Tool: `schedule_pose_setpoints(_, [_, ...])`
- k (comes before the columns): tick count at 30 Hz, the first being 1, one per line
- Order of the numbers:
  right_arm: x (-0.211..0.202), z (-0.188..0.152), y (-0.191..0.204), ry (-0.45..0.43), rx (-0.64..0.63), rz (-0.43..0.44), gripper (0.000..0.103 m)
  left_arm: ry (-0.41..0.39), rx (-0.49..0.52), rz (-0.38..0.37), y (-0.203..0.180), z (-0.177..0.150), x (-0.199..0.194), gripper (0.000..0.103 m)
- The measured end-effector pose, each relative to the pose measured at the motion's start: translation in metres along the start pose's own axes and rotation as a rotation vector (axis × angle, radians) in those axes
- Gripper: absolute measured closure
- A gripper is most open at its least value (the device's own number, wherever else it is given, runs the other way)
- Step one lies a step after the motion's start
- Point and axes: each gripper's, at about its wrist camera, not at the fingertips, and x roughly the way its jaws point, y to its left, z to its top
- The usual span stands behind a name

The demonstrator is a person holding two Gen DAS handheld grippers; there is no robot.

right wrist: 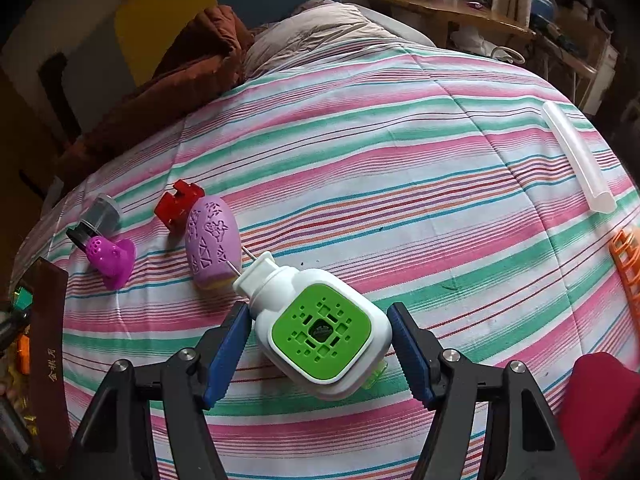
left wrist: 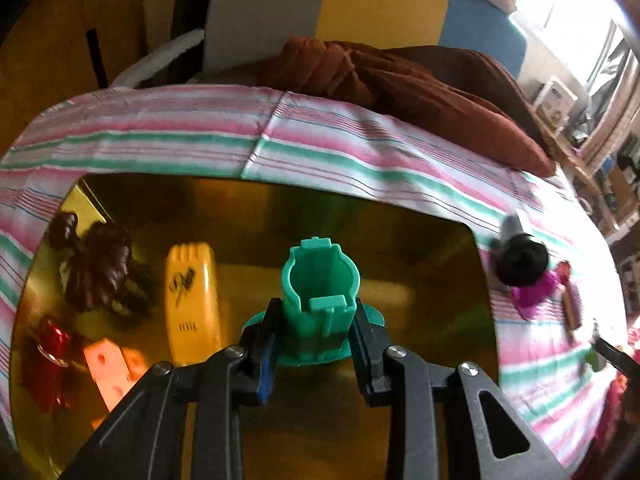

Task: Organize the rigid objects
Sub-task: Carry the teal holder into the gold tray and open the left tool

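My left gripper [left wrist: 314, 340] is shut on a green plastic holder [left wrist: 318, 292] and holds it over a gold tray [left wrist: 420, 280]. The tray holds a yellow case [left wrist: 192, 300], a dark brown piece [left wrist: 98, 276], a red piece [left wrist: 46, 360] and an orange block [left wrist: 110, 368]. My right gripper [right wrist: 320, 344] is open around a white device with a green face [right wrist: 320, 328] that lies on the striped bedspread [right wrist: 400, 160]; the pads stand just apart from its sides. A purple patterned egg shape [right wrist: 212, 240], a red clip [right wrist: 178, 202] and a magenta piece [right wrist: 110, 258] lie beyond it.
A grey cup with a black cap [right wrist: 98, 216] lies by the magenta piece; it also shows in the left wrist view [left wrist: 520, 256]. A clear tube [right wrist: 576, 156] and an orange basket [right wrist: 628, 264] sit at the right. A brown blanket [left wrist: 400, 80] is bunched behind the tray.
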Motion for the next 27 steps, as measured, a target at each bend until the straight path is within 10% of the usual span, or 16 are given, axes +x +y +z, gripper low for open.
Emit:
schedule_pose_setpoints(7, [0.000, 0.001, 0.000, 0.000, -0.001, 0.010, 0.033, -0.024, 0.028, 0.049, 0.000, 0.000, 0.008, 0.064])
schedule_pose_setpoints(18, [0.002, -0.001, 0.002, 0.008, -0.012, -0.008, 0.033, -0.060, -0.153, -0.155, 0.034, -0.024, -0.038, 0.064])
schedule_pose_setpoints(27, [0.000, -0.004, 0.003, 0.006, -0.007, -0.009, 0.033, -0.167, -0.168, -0.159, 0.035, -0.066, -0.078, 0.064])
